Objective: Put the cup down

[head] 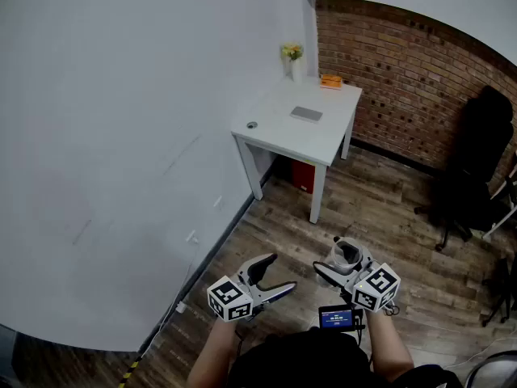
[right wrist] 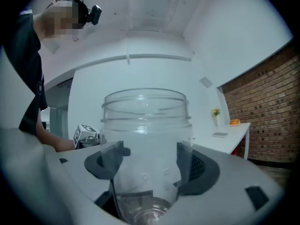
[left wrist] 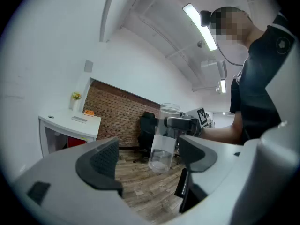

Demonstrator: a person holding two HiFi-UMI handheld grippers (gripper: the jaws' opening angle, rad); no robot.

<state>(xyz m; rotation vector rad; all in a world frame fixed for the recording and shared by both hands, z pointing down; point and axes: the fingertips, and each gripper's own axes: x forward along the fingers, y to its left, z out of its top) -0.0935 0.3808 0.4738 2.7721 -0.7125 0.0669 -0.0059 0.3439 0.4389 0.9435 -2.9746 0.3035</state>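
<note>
A clear plastic cup (head: pixel 347 254) is held upright in the air, with my right gripper (head: pixel 342 263) shut on its lower body, over the wood floor near the person's waist. In the right gripper view the cup (right wrist: pixel 146 139) fills the middle, both pads pressed to its sides. My left gripper (head: pixel 279 272) hangs just left of it, open and empty. From the left gripper view the cup (left wrist: pixel 163 138) shows beyond the spread jaws, apart from them. A white table (head: pixel 327 142) stands farther ahead against the wall.
On the table are a vase of yellow flowers (head: pixel 292 58), an orange thing (head: pixel 330 81), a flat grey item (head: pixel 306 113) and a small round object (head: pixel 252 125). A red box (head: pixel 303 176) sits beneath. A black chair (head: pixel 475 172) stands by the brick wall (head: pixel 404 87).
</note>
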